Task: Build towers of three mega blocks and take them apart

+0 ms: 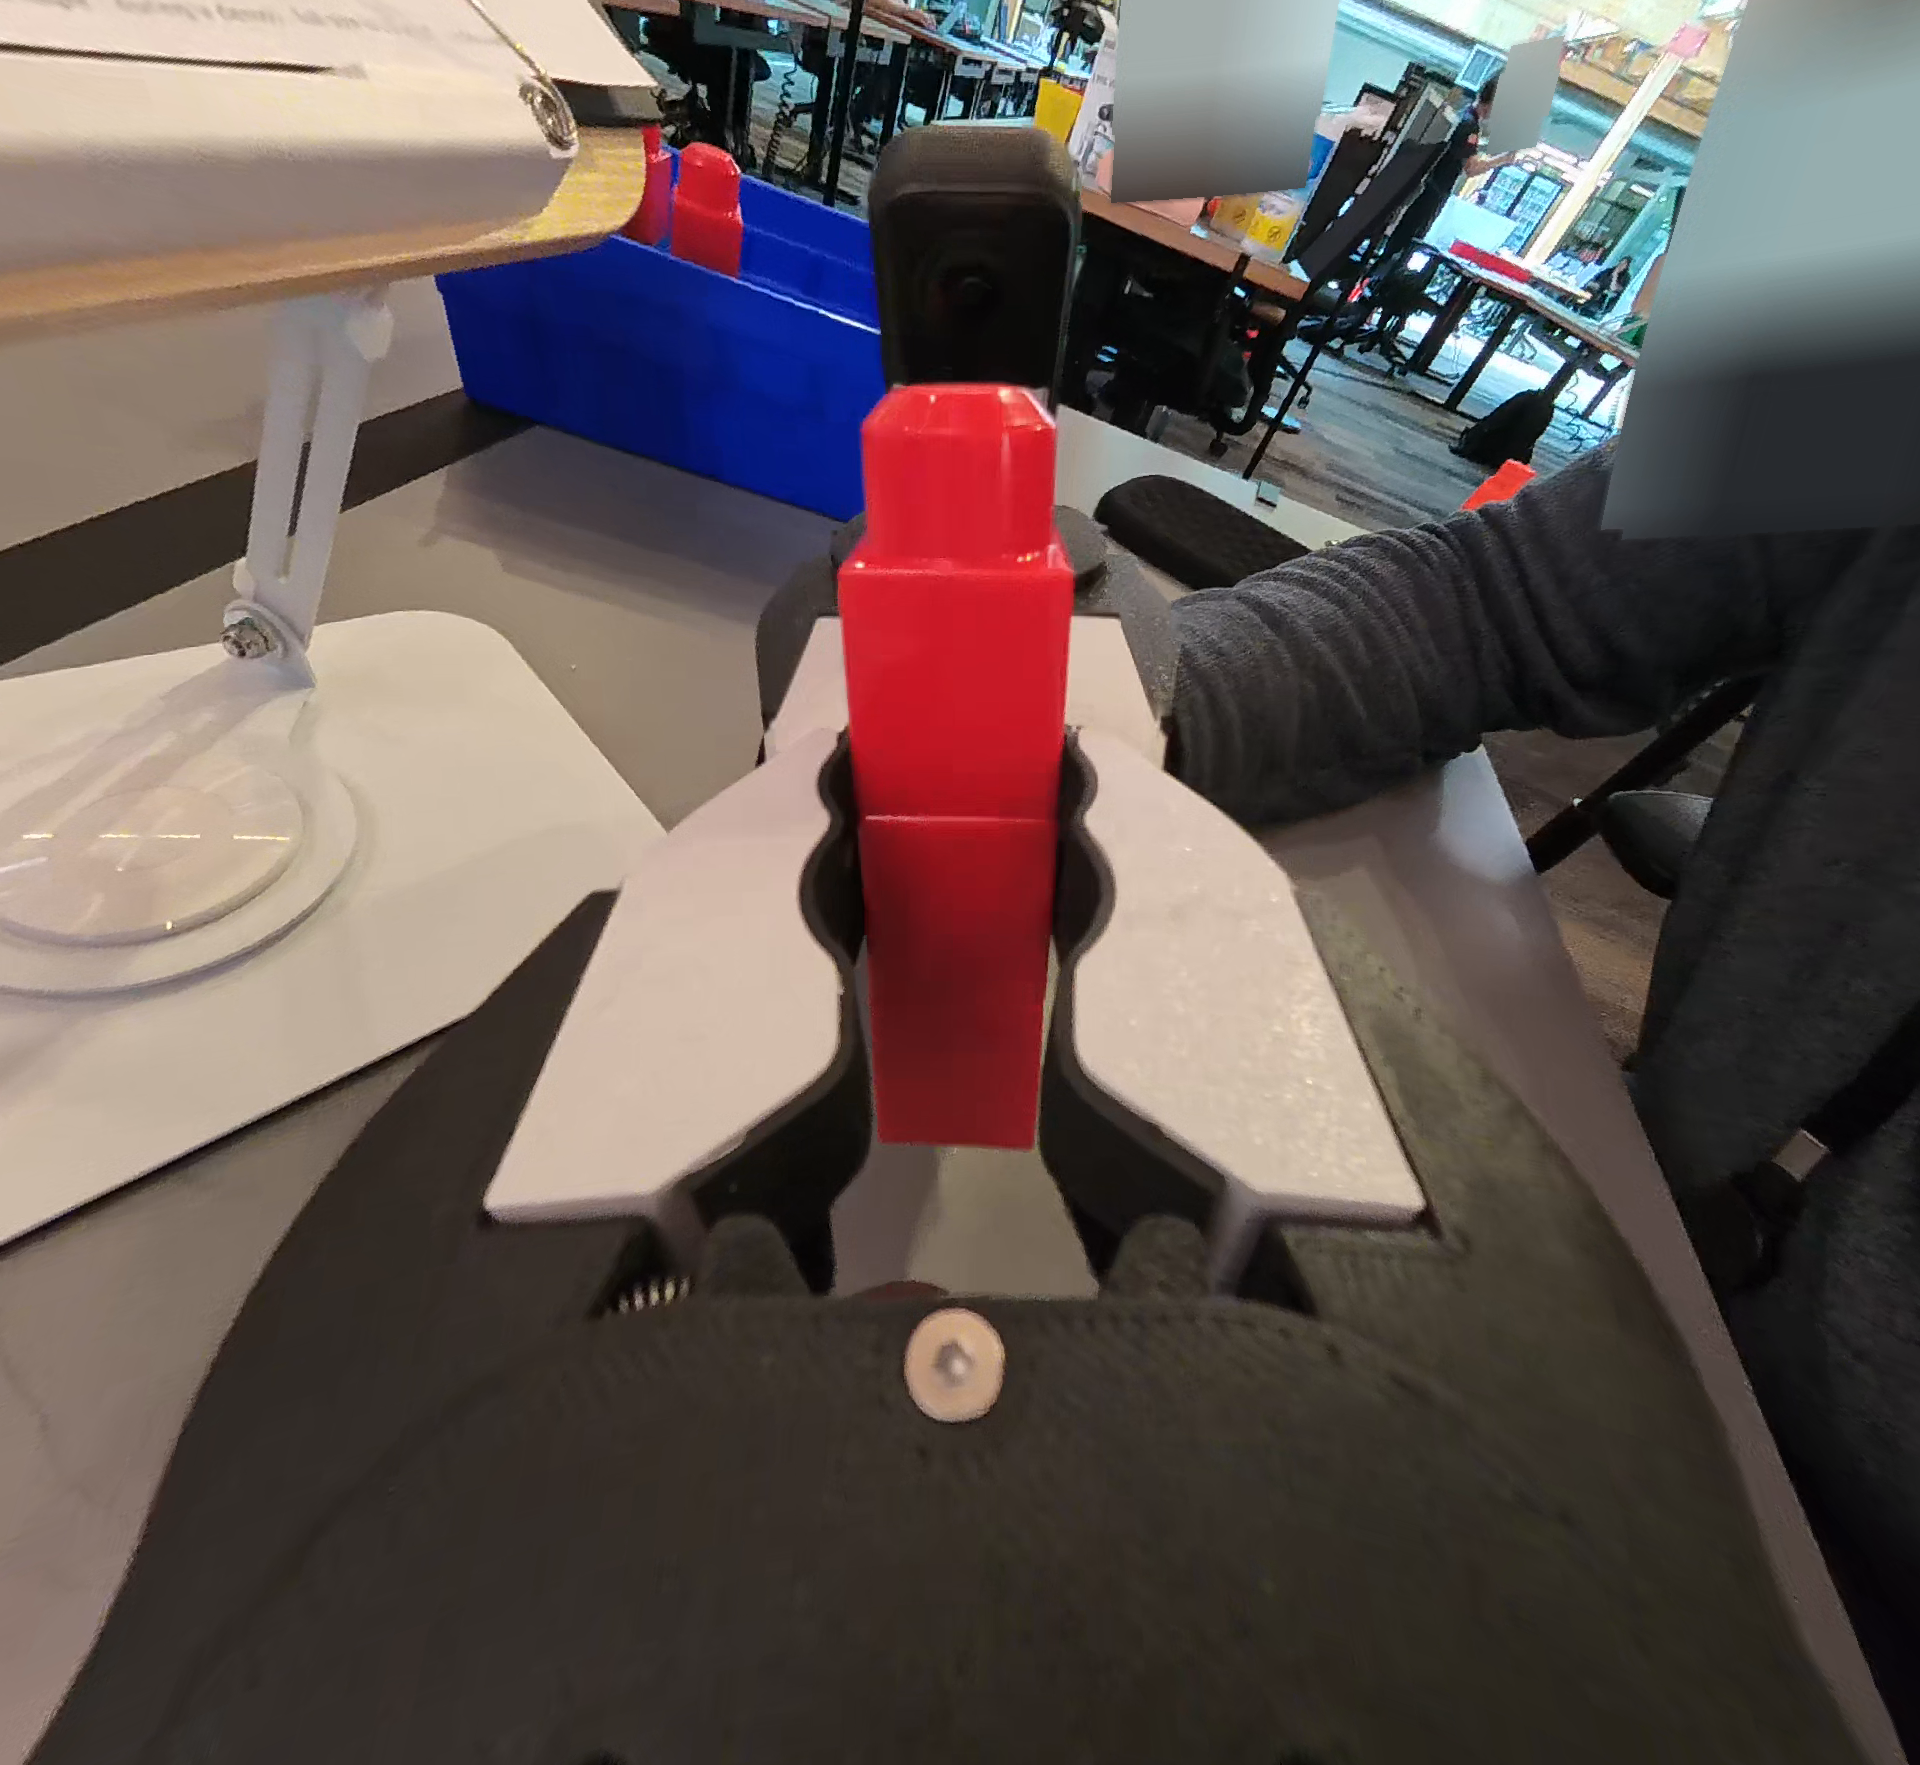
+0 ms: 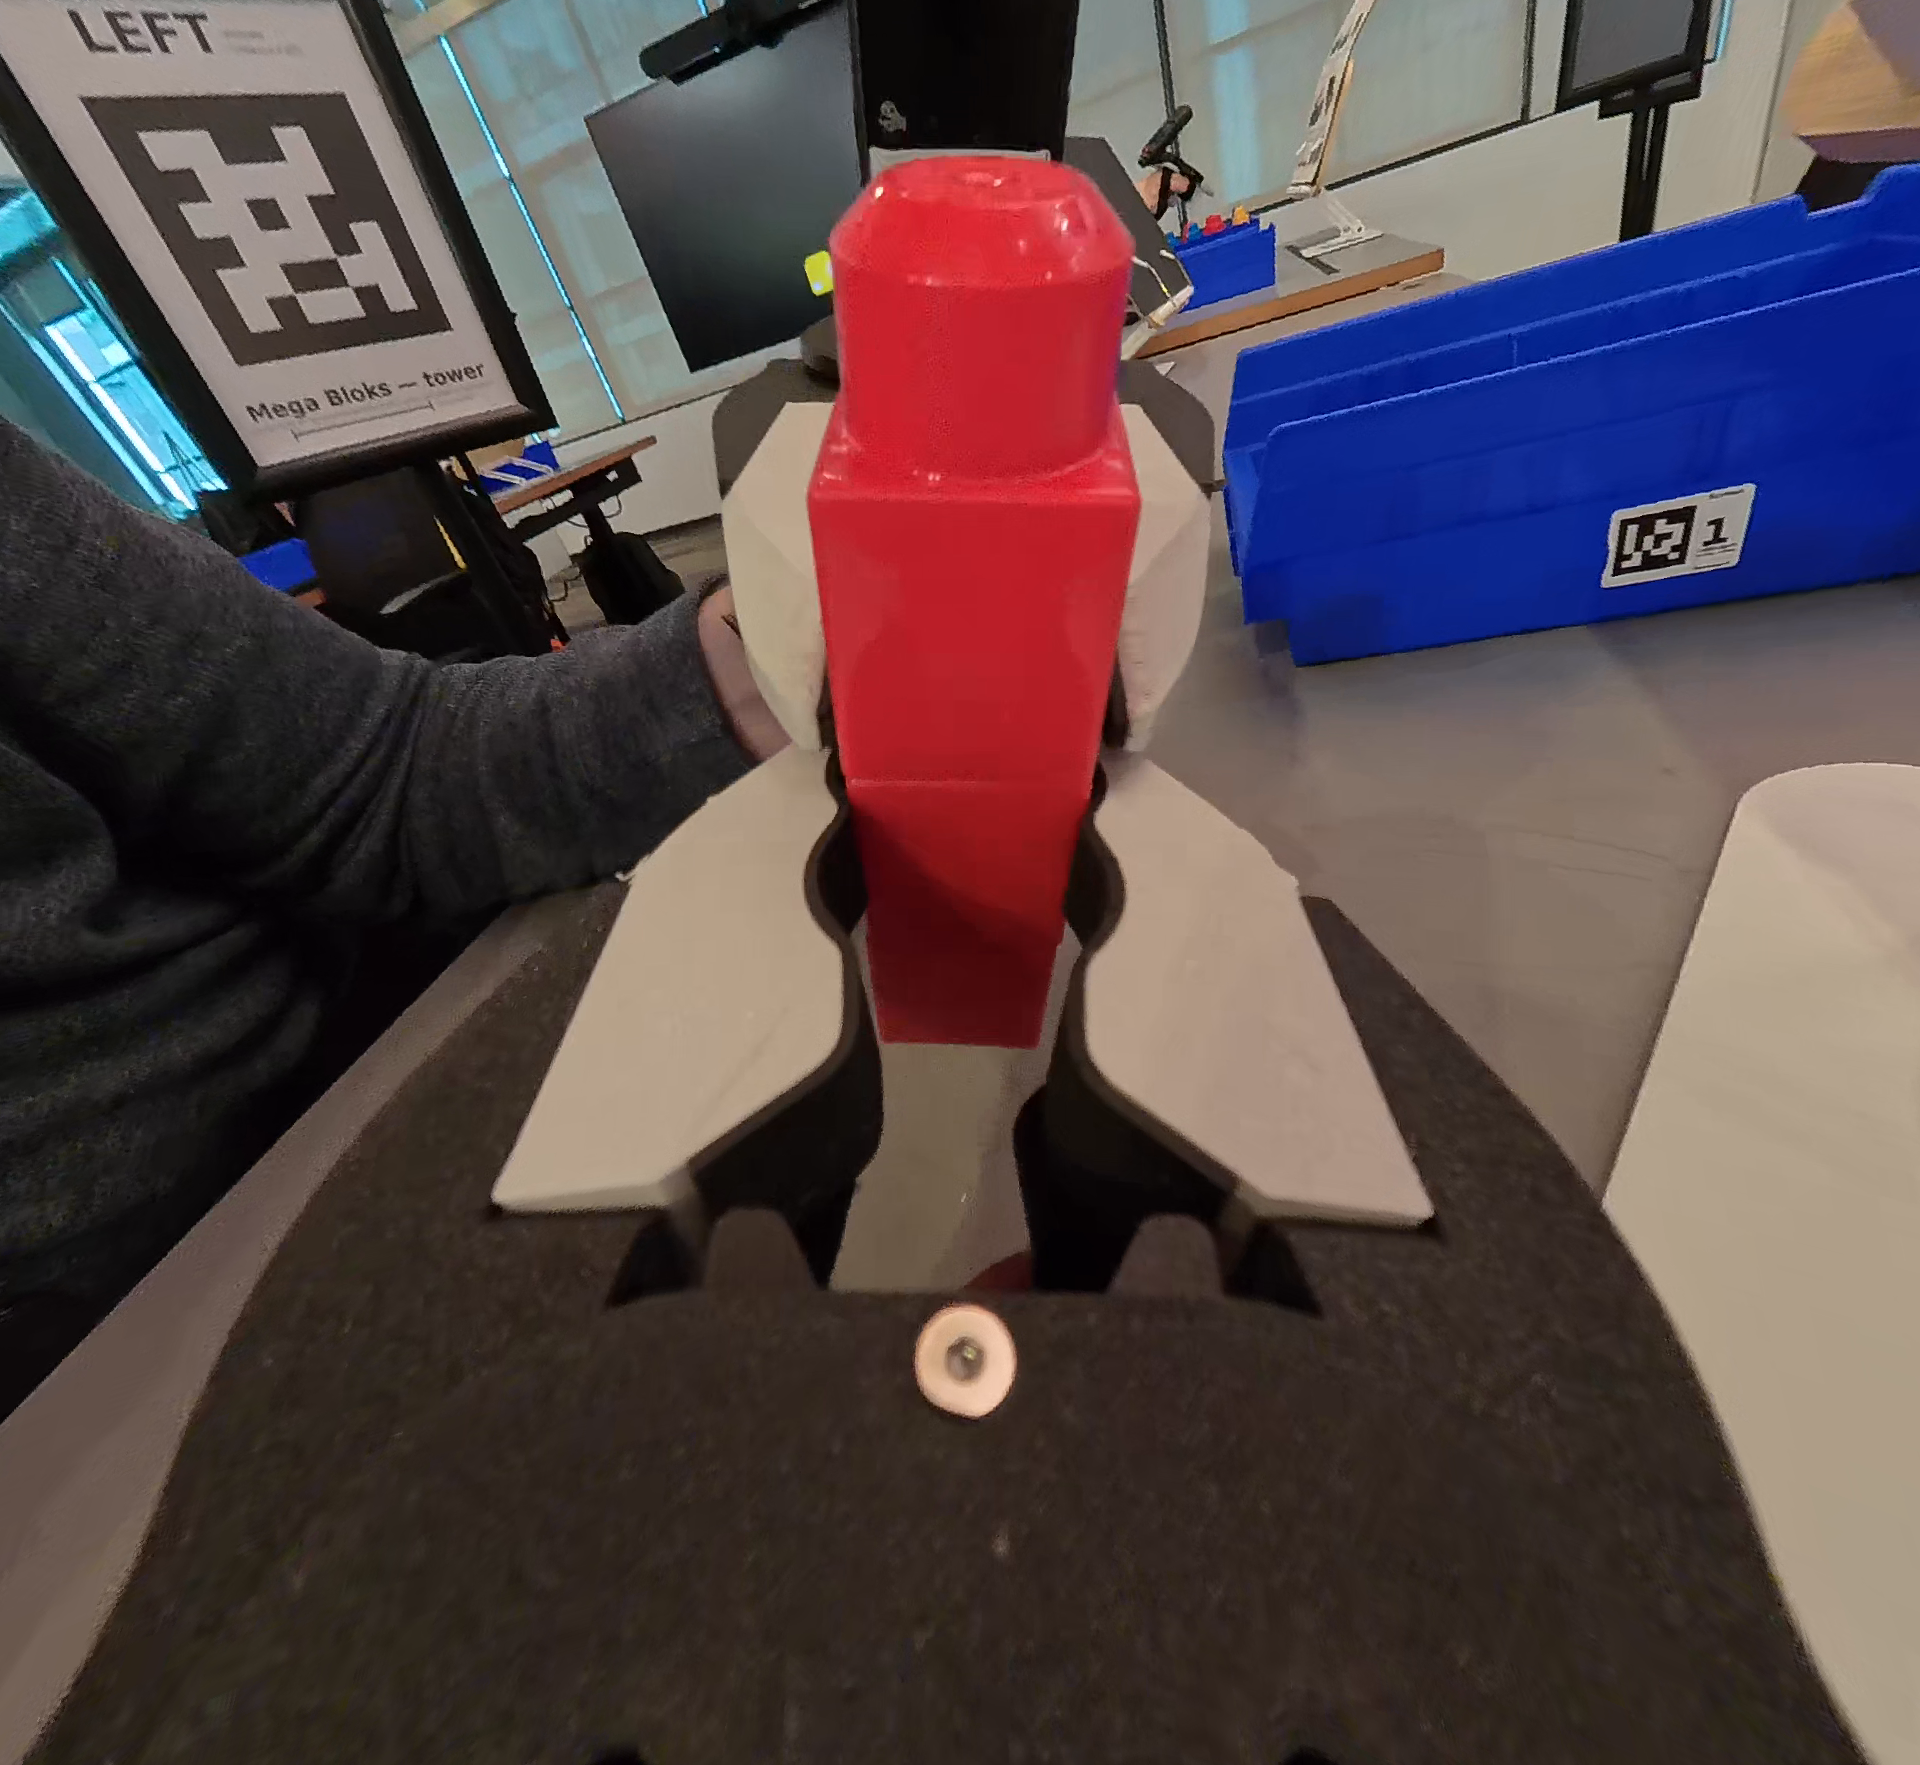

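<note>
Claws faced each other above the grey worktop (image 1: 623, 562); we gripped glossy red blocks in the left claw (image 1: 956, 894) and right claw (image 2: 966, 884).

Red block stack (image 1: 954, 780) upright, 2 blocks visible.

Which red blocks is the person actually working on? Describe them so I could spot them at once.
Start at the grey table, in front of the long blue bin, where the left claw and right claw meet head-on. Both are shut on a red tower with a round stud on top. Unlike the loose red blocks in the bin, it is clamped.
</note>
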